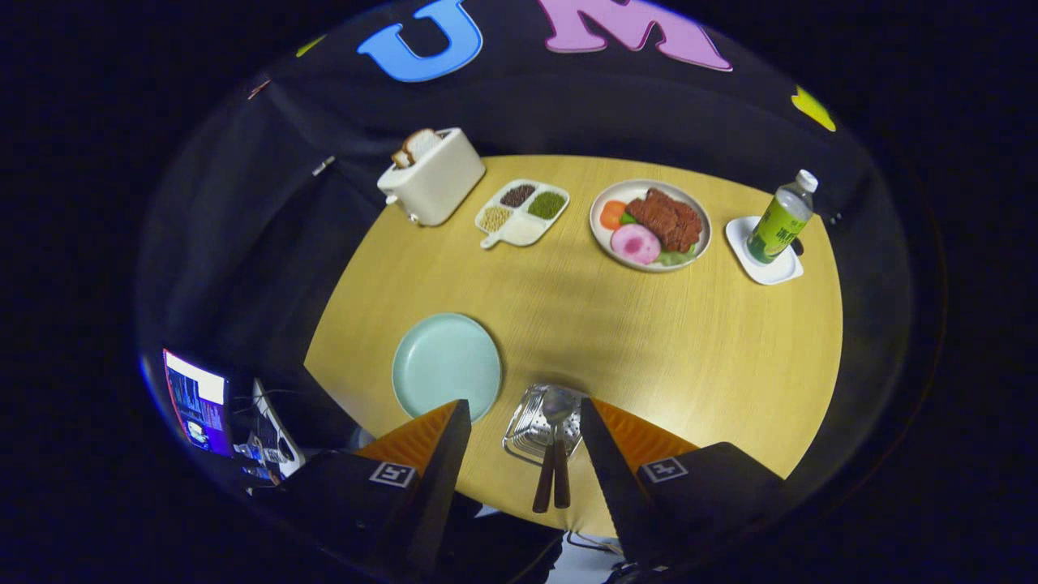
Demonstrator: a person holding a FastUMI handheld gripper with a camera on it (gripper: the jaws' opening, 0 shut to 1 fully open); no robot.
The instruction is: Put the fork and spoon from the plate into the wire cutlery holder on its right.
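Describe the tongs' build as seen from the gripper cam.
The tongs have two wedge-shaped fingers with ribbed faces, each tapering forward from a boxy black housing. Each housing carries a small square black-and-white marker on top.

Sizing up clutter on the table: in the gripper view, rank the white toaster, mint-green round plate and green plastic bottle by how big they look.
1. Mint-green round plate, though nearest the camera.
2. White toaster.
3. Green plastic bottle.

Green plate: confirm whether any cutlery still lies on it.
No, the green plate is bare; fork and spoon rest in the wire holder.
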